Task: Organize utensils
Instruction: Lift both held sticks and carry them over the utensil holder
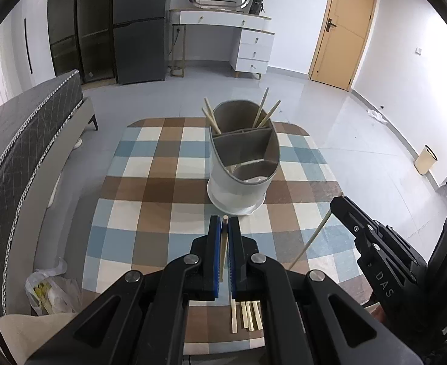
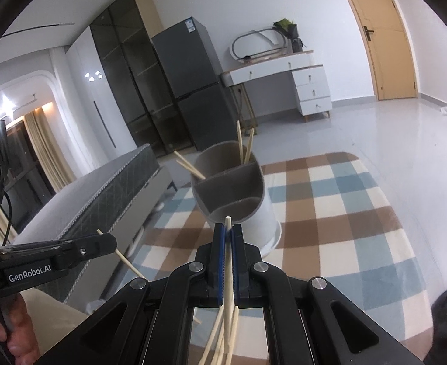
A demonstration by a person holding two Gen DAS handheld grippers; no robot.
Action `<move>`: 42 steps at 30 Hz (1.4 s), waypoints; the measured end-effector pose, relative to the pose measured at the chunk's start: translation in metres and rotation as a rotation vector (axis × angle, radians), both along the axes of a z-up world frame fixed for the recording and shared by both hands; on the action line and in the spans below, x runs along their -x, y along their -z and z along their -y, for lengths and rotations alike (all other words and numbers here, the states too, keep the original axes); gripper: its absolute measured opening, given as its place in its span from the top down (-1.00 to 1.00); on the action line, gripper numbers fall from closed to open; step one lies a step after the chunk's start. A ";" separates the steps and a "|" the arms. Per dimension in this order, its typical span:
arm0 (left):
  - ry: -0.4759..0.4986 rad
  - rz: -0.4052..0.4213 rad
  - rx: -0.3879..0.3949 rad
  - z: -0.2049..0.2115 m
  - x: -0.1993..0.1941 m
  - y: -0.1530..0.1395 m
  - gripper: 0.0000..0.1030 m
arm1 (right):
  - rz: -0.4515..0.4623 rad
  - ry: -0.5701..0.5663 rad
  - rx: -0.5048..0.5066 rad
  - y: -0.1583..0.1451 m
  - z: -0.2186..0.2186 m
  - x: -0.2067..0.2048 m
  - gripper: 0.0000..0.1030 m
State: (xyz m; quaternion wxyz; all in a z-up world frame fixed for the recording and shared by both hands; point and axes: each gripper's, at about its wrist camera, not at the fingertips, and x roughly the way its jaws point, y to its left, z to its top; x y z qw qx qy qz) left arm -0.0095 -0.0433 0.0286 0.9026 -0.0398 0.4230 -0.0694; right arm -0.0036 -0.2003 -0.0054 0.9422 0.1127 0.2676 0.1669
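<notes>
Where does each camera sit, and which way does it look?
Left wrist: sits on the left tool, looks down along it at the utensil holder on the checked table; the right tool shows at right.
Right wrist: sits on the right tool, looks more level across the room; the left tool and a hand show at left.
Shared: the holder, the table, the yellow door, and each tool shut on one chopstick.
</notes>
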 end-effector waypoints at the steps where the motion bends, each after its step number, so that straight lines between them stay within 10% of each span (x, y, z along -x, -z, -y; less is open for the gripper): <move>1: 0.003 0.002 0.003 0.000 0.000 -0.003 0.99 | 0.008 0.003 -0.004 -0.002 0.001 0.000 0.94; 26: 0.006 0.168 0.131 -0.020 -0.076 -0.109 0.99 | 0.271 -0.020 0.023 -0.132 -0.009 -0.070 0.94; 42: -0.025 0.148 0.193 -0.042 -0.153 -0.077 0.99 | 0.268 -0.042 0.079 -0.129 -0.042 -0.169 0.94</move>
